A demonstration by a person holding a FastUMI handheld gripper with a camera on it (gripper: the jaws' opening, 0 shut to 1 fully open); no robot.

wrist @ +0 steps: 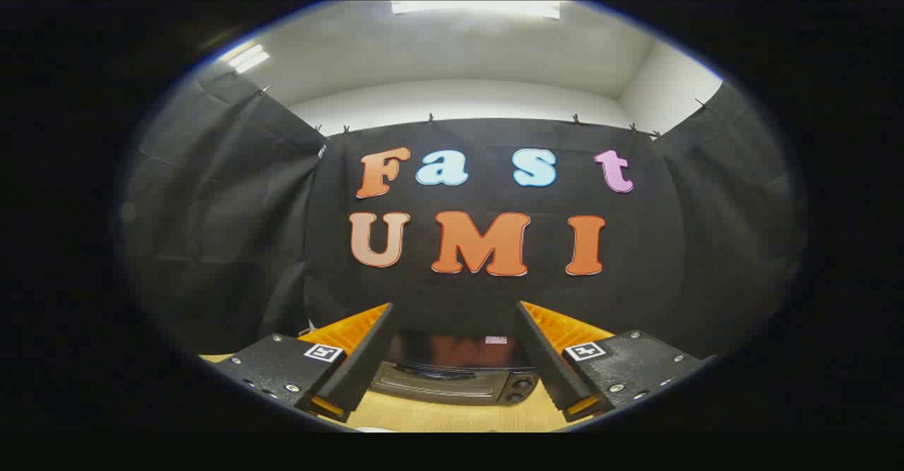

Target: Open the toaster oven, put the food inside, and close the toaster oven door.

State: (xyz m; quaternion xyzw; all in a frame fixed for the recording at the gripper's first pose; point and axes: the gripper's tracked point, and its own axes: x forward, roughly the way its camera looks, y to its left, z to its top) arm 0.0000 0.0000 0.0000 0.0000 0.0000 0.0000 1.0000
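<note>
The claw (455,358) is hanging in the air with its 2 fingers (364,354) spread wide apart and gripping nothing. The oven (459,376) is sitting on the wooden counter (452,418), seen through the gap between the fingers and beyond their tips. It is standing close to the back wall (487,301) of black cloth. Its dark top is facing up, glossy and catching a reddish reflection, with a small pale sticker near the back edge. Below the top, the front is showing a door with a handle bar running across it, and the door is looking shut. 2 round knobs (521,388) are sitting one above the other on the panel just beside the door, on the right end of the front.

Nothing is standing between the fingers and the oven; a bare strip of counter is lying in front of it. A pale edge of something is peeking in at the near rim of the counter, too little of it visible to tell what it is. Each finger is carrying a small square marker (323,352) on its mount.

Black cloth is also draping both sides of the booth, pinned along the top with clips. Above it, a white room wall and ceiling are showing, with light panels (474,8) glowing overhead.
</note>
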